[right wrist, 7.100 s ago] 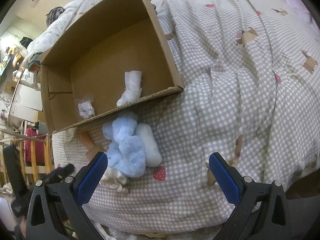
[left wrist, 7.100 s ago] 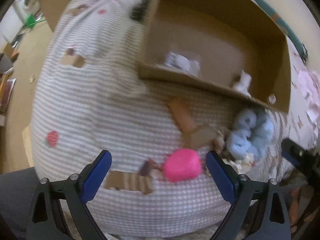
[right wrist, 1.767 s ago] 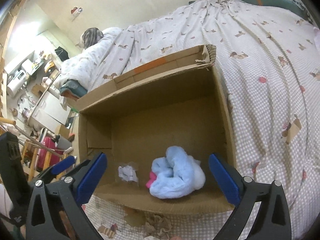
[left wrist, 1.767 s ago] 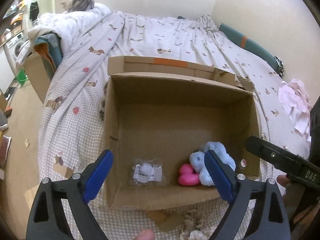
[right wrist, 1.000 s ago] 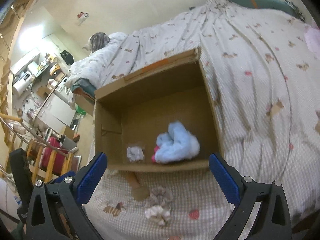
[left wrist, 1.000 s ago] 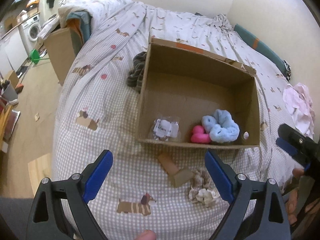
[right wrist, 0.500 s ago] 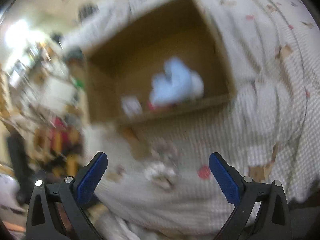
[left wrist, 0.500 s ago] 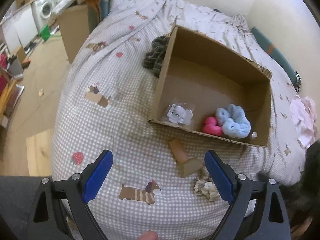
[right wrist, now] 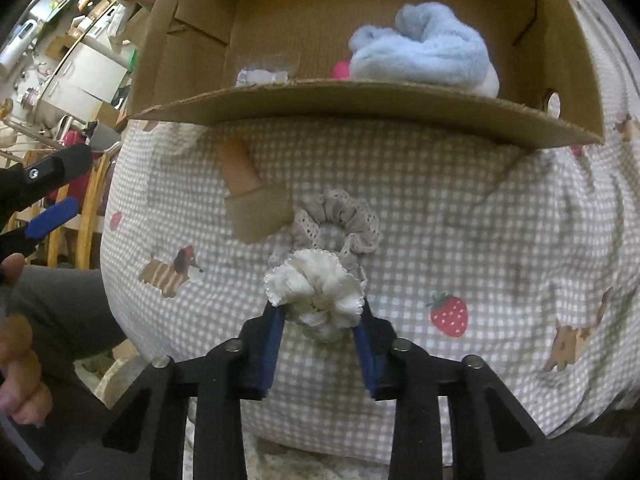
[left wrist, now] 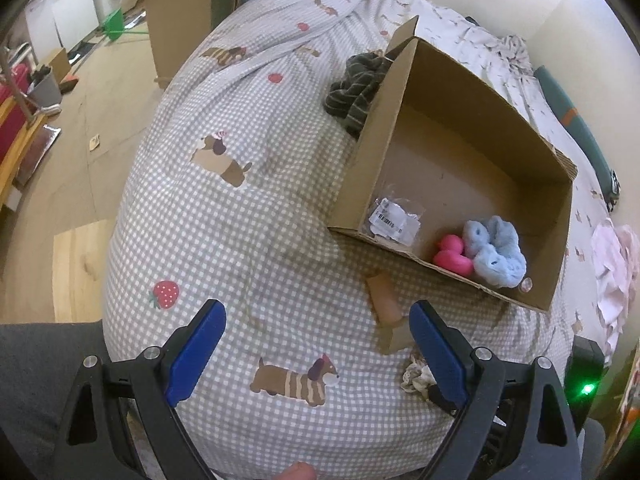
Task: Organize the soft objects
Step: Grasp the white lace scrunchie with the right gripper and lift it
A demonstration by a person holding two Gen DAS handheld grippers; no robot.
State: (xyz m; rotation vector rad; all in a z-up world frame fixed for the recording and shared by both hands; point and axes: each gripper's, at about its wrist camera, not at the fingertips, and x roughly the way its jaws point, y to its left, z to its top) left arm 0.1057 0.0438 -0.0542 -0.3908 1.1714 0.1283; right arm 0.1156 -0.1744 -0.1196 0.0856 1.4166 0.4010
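Right tongs [right wrist: 318, 320] clenched your white scrunchie [right wrist: 316, 290]; box [right wrist: 360, 100] sat straight above it in frame, left tongs [left wrist: 316, 344] released.

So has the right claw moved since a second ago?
Yes. The right claw has dropped toward the bed, away from the cardboard box, and now grips the white scrunchie before it.
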